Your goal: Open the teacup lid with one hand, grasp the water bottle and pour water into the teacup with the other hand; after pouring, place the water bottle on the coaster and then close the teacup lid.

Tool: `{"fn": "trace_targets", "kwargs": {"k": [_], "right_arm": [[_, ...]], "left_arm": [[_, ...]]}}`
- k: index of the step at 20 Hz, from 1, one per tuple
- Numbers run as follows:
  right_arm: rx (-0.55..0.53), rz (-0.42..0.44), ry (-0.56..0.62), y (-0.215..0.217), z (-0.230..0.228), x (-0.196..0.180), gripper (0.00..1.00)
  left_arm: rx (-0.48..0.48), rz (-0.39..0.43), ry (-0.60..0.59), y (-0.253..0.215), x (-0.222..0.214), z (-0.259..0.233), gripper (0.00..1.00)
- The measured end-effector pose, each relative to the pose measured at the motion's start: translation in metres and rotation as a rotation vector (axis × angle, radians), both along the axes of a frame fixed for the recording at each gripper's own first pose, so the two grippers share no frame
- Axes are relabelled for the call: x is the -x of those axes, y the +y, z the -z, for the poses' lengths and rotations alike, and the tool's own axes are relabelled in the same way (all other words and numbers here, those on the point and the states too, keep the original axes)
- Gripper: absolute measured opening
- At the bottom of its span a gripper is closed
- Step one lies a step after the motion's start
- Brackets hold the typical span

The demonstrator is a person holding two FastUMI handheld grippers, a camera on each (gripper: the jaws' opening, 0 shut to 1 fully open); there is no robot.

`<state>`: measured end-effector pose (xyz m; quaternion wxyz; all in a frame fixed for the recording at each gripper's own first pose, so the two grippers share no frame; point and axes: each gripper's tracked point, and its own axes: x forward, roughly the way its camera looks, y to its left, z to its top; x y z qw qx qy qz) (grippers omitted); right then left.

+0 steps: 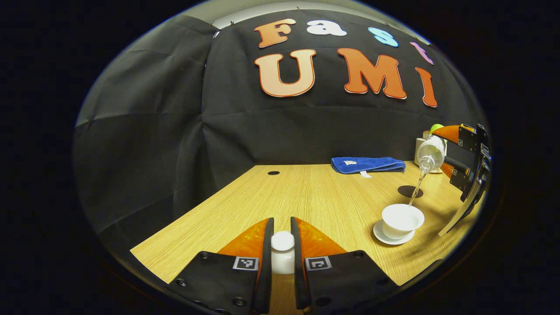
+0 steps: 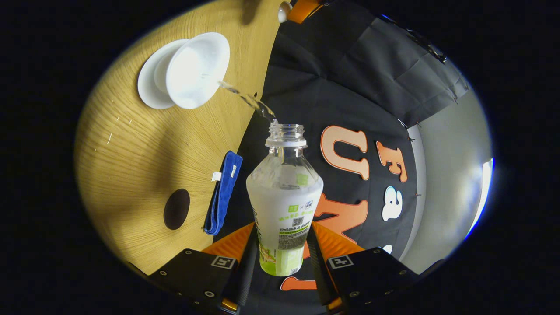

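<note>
Pouring is in hand. The water bottle [image 2: 283, 205] is clamped between the fingers of the right gripper [image 2: 282, 258] and tipped so that a thin stream [image 2: 249, 99] falls into the open teacup [image 1: 402, 220] on its saucer [image 1: 379, 234]. The lid [image 1: 282, 251] is held pinched in the left gripper [image 1: 282, 253], well apart from the cup. Next, the bottle must be righted and carried to the dark coaster [image 1: 410, 191] just behind the cup.

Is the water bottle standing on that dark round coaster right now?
No, the water bottle is tilted in the air, streaming water into the teacup, while the coaster lies bare on the table.
</note>
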<state>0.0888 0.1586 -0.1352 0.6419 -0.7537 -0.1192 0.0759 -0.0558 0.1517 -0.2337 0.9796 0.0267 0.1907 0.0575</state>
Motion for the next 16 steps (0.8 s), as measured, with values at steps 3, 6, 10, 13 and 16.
{"fn": "trace_targets", "kwargs": {"k": [3,6,10,13,16], "right_arm": [[0.034,-0.024,-0.036,0.001,-0.011,0.000,0.61],[0.050,-0.038,-0.066,0.000,-0.021,-0.002,0.61],[0.087,-0.064,-0.111,0.005,-0.033,-0.004,0.61],[0.100,-0.079,-0.127,0.007,-0.035,-0.004,0.61],[0.120,-0.098,-0.144,0.012,-0.038,-0.003,0.65]], "left_arm": [[0.002,0.004,0.019,-0.001,0.000,0.005,0.25],[0.003,0.007,0.010,-0.002,-0.001,0.002,0.22],[0.004,0.014,0.007,-0.004,-0.001,-0.001,0.25],[0.006,0.010,0.004,-0.003,-0.002,-0.003,0.25],[0.006,0.011,0.008,-0.003,-0.001,-0.002,0.22]]}}
